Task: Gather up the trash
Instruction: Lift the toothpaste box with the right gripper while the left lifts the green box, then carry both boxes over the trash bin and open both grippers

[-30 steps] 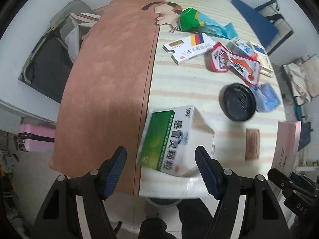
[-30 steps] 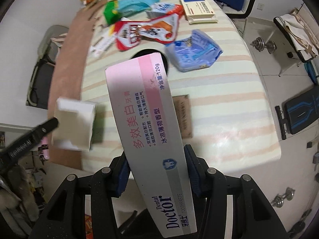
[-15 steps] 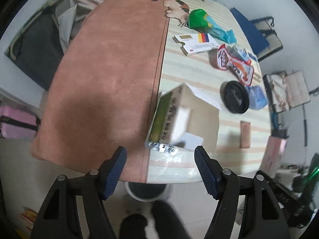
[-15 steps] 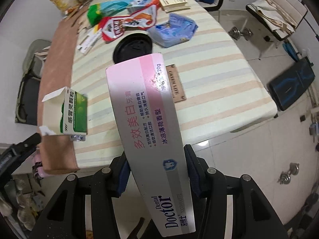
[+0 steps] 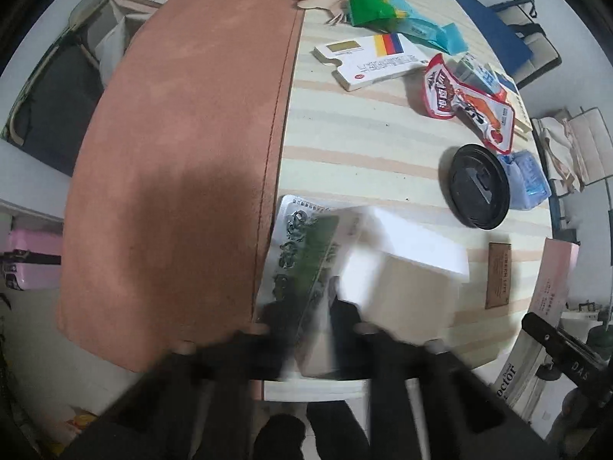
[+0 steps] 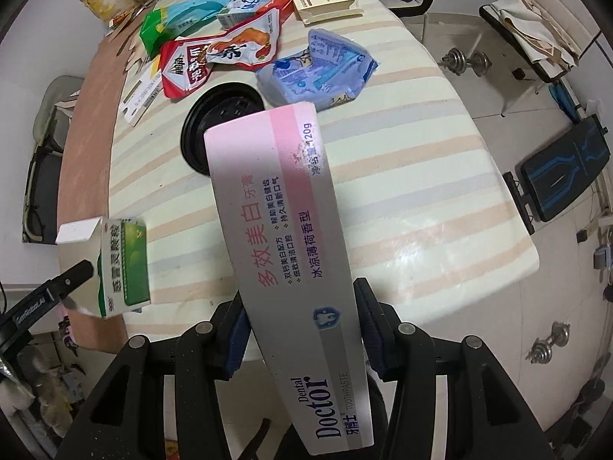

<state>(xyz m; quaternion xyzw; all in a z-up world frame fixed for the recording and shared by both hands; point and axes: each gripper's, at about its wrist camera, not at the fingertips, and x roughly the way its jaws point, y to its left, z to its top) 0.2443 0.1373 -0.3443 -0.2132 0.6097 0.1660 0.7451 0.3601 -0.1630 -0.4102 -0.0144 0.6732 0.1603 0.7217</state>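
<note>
My right hand-held gripper [image 6: 300,329] is clenched on the pink-and-white toothpaste box [image 6: 285,237]. Both blue pads press its long sides, and the box extends forward above the desk [image 6: 421,199].

My left hand-held gripper [image 5: 312,318] appears heavily blurred in its own view. Its fingers sit close together on the green-and-white medicine box [image 5: 306,264]. In the right wrist view, the same box [image 6: 122,264] is held at the near left corner of the desk, its white flap open, with one black finger against it.

Remaining items on the striped desk cover:
- Black cup lid [image 5: 479,186], lying flat, just beside the blue plastic pack [image 5: 526,180].
- Red snack pouch [image 5: 465,101], touching the blue pack at its lower end.
- White carton with a colour stripe [image 5: 373,61].
- Green-and-blue wrapper [image 5: 394,15], near the far edge.
- Small brown card [image 5: 498,274], near the right edge.

A brown cloth [image 5: 184,145] covers the left portion of the desk.
</note>
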